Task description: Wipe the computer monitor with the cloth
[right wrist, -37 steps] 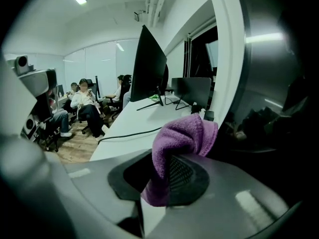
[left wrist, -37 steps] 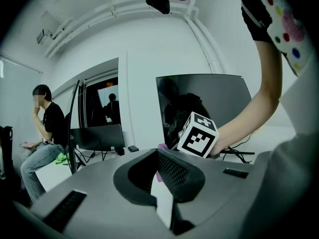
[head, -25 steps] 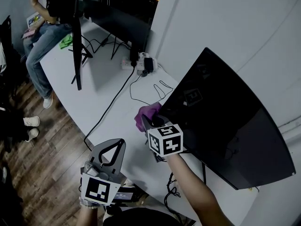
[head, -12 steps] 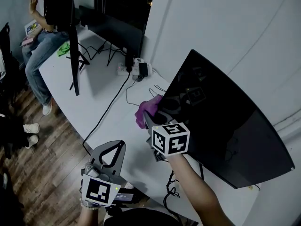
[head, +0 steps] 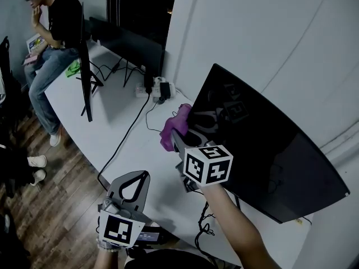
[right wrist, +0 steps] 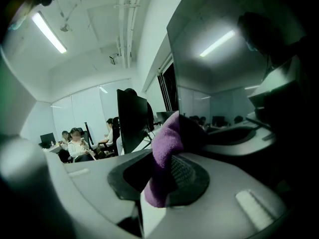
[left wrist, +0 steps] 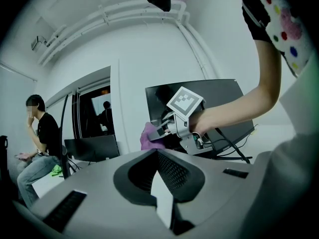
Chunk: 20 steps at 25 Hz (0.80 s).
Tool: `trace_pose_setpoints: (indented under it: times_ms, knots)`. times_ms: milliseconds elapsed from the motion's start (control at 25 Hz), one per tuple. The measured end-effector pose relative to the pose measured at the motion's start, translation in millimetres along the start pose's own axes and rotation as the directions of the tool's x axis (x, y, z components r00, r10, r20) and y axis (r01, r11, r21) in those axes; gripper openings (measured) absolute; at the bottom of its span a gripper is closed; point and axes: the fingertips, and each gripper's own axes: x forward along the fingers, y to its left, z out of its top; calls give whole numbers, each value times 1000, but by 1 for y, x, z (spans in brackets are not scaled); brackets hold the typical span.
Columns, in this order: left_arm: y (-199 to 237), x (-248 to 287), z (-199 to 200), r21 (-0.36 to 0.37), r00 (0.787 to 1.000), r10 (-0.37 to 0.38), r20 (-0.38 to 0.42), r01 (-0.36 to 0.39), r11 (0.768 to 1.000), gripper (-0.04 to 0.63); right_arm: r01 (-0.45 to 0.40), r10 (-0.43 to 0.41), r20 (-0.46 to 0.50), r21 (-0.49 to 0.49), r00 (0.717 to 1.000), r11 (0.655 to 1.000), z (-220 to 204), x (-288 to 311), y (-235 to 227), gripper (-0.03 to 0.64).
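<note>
On the left, I'm holding the left gripper [head: 136, 179] low near the table's [head: 106, 111] edge, its jaws together on nothing, well apart from the work. The right gripper [head: 178, 143] is clamping the purple cloth [head: 170, 129], which seems to be pressing against the monitor's [head: 269, 150] left edge. The screen's long axis is stretching away rightward, so I'm judging the wipe runs that way, with the right hand nearer.

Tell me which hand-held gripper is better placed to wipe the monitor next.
Right. The right hand-held gripper is shut on the purple cloth, which sits at the edge of the monitor. The left hand-held gripper is shut on nothing and hangs low, away from the screen.
</note>
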Motion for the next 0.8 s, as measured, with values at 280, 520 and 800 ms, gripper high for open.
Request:
trace_pose_setpoints:
  times_ms: [280, 520, 800]
  knots:
    - [-1, -3, 10, 11, 1000, -10, 21, 10, 1000, 5, -3, 1, 84, 25, 996, 1000, 37, -11, 7, 68]
    - [-4, -4, 19, 22, 999, -22, 38, 21, 1000, 5, -9, 3, 146, 43, 989, 999, 67, -20, 11, 67]
    - [-5, 1, 22, 28, 998, -32, 47, 31, 999, 5, -40, 17, 228, 98, 973, 994, 100, -27, 14, 67]
